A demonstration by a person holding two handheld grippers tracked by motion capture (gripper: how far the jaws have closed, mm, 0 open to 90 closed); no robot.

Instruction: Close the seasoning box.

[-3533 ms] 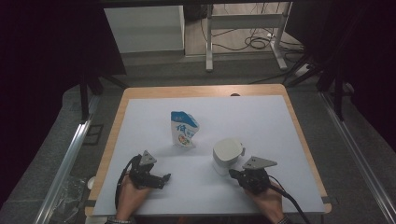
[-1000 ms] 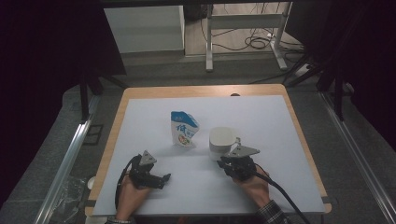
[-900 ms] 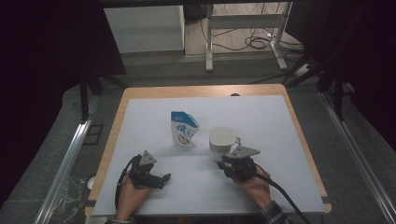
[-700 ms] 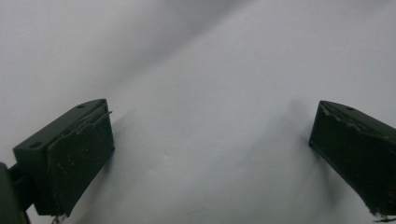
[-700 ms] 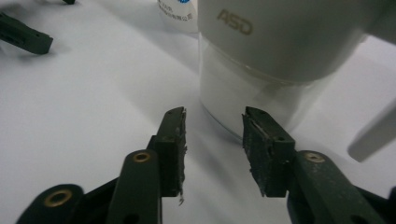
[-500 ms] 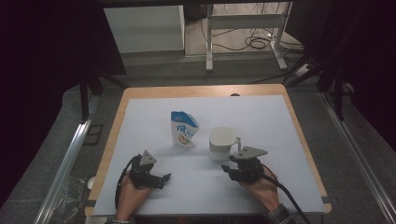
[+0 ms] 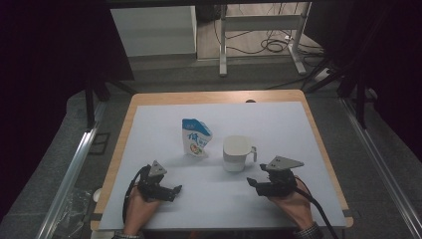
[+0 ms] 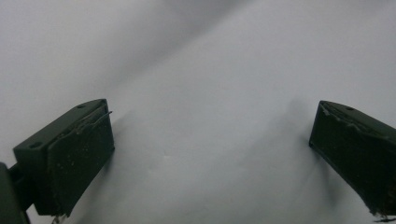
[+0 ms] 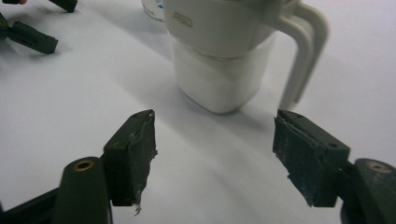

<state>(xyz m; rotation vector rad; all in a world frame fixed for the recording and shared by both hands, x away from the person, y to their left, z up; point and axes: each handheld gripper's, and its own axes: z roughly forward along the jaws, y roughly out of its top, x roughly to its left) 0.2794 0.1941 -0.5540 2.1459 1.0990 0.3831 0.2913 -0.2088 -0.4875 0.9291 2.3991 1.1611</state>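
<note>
White mug [image 7: 236, 152] upright; right gripper [image 7: 253, 182] (gaping) near.

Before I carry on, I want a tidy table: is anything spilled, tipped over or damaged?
Nothing stands out. The white cup stands upright beside the blue and white pouch, which is also upright, and the white table cover shows no spill. The pads of the right gripper look frayed at their edges, which seems ordinary wear.

The blue and white pouch [image 7: 195, 138] carries printed characters and a round picture too small to read, and the white cup [image 9: 219, 51] bears a small embossed label that stays illegible.
</note>
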